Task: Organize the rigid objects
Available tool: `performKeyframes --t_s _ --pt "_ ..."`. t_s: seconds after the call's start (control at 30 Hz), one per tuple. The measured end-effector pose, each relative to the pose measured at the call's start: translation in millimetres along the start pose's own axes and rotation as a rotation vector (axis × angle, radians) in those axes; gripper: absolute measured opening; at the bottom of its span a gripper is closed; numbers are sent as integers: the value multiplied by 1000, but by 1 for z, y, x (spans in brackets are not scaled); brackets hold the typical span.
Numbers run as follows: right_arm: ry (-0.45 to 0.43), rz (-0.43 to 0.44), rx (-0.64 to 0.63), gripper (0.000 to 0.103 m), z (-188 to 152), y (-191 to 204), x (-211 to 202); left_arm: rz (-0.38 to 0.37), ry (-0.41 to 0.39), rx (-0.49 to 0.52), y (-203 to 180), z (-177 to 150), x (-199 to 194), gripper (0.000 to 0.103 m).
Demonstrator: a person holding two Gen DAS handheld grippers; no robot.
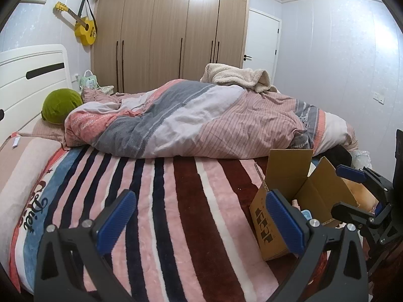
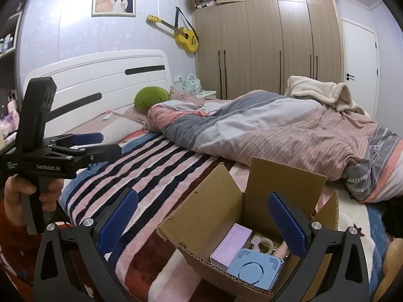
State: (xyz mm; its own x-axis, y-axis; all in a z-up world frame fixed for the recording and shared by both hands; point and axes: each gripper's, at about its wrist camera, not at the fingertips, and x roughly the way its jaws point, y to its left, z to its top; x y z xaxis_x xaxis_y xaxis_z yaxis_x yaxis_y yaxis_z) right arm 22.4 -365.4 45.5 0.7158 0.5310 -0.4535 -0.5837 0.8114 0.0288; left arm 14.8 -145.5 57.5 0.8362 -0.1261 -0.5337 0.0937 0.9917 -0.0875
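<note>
An open cardboard box (image 2: 201, 214) sits on the striped blanket, with its flaps up. Inside lie a lilac carton (image 2: 230, 244), a blue plastic device (image 2: 254, 269), a clear tape roll (image 2: 265, 244) and a pink item (image 2: 284, 249) that is partly hidden. My right gripper (image 2: 202, 222) hovers open over the box's near left corner, holding nothing. My left gripper (image 1: 200, 216) is open and empty above the blanket, left of the box (image 1: 284, 201). The right wrist view shows it as the left gripper (image 2: 105, 143), held by a hand (image 2: 15, 193).
A rumpled pink and grey duvet (image 1: 201, 120) lies across the bed behind the box, with a cream fleece (image 1: 239, 75) on it. A green cushion (image 1: 61, 105) rests by the white headboard (image 1: 32, 75). The striped blanket (image 1: 163, 201) spreads in front. Wardrobes stand behind.
</note>
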Motion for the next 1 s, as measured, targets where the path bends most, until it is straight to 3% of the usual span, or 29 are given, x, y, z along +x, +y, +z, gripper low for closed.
performKeyframes --t_s 1.0 --pt "12 -1 18 103 -7 5 3 3 4 -4 1 -2 1 102"
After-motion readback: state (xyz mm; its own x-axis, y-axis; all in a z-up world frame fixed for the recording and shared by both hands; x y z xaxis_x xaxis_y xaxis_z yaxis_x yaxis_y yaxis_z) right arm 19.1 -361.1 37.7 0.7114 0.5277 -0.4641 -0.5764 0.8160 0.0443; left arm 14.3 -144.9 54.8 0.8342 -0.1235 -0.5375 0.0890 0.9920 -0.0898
